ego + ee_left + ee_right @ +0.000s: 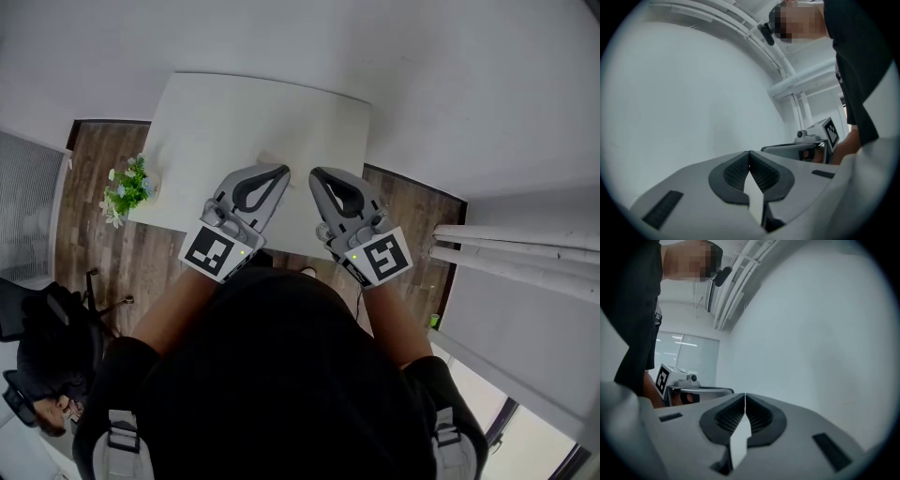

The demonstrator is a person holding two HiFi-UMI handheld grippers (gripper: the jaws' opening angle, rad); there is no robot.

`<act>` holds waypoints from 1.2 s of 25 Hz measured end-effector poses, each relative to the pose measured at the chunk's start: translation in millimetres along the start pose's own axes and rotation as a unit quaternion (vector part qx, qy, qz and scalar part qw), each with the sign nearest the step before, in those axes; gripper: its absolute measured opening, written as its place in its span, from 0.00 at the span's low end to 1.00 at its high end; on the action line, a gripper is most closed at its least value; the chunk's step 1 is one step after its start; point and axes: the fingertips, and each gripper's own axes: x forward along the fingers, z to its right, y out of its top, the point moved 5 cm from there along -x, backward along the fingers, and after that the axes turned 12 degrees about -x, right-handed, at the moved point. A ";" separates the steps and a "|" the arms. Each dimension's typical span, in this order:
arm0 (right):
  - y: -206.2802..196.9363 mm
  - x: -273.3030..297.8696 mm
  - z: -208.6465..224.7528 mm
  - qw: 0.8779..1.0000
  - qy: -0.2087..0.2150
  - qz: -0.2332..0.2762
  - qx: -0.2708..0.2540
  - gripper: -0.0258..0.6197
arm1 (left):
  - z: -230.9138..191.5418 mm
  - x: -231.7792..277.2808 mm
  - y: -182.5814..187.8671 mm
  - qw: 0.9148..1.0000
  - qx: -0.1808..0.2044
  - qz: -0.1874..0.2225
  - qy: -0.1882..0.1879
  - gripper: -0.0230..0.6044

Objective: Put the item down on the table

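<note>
Holding: nothing in either claw.
Left gripper [281, 172]: jaws pressed together, empty, over the table's near edge.
Right gripper [316, 174]: jaws pressed together, empty, just beside the left.
Plant [128, 187]: at the table's left corner.
Item: cannot tell; only a faint tan patch [270, 157] just beyond the left tips.
Table [234, 112]: white.

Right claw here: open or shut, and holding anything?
Shut and empty: in the right gripper view, the right claw shows its pads meeting along one seam, with nothing between them.
</note>
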 end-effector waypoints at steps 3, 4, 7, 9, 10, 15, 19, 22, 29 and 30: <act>2.4 -4.2 0.9 1.000 0.001 0.000 -0.003 0.04 | 4.1 2.0 0.3 1.000 -0.001 0.000 -0.001 0.03; 3.0 -5.2 1.1 1.000 0.001 0.000 -0.005 0.04 | 4.9 2.5 0.3 1.000 -0.001 -0.001 -0.001 0.03; 4.0 -6.6 2.8 1.000 0.000 0.001 -0.011 0.04 | 5.6 4.5 0.4 1.000 -0.001 -0.002 -0.001 0.03; 4.7 -6.4 4.7 1.000 0.001 0.004 -0.007 0.04 | 5.1 5.7 -0.3 1.000 0.001 -0.003 -0.001 0.03; 4.7 -6.2 5.5 1.000 0.001 0.004 -0.004 0.04 | 4.5 6.0 -1.1 1.000 0.001 -0.004 0.000 0.03; 2.4 -5.4 8.3 1.000 0.000 -0.002 -0.005 0.04 | 2.8 6.3 -3.4 1.000 0.000 -0.008 0.003 0.03; 3.5 -4.3 8.1 1.000 0.004 -0.002 -0.005 0.04 | 1.6 6.6 -2.6 1.000 0.002 -0.005 0.005 0.03; 4.1 -2.3 7.6 1.000 0.007 -0.002 -0.007 0.04 | 1.0 6.7 -1.3 1.000 0.000 -0.004 0.005 0.03; 2.1 -1.4 5.6 1.000 0.008 -0.003 -0.007 0.04 | 0.1 4.5 -2.8 1.000 0.000 -0.004 0.006 0.03; 1.9 -1.1 4.8 1.000 0.008 -0.004 -0.007 0.04 | -0.3 3.5 -3.2 1.000 0.000 -0.004 0.006 0.03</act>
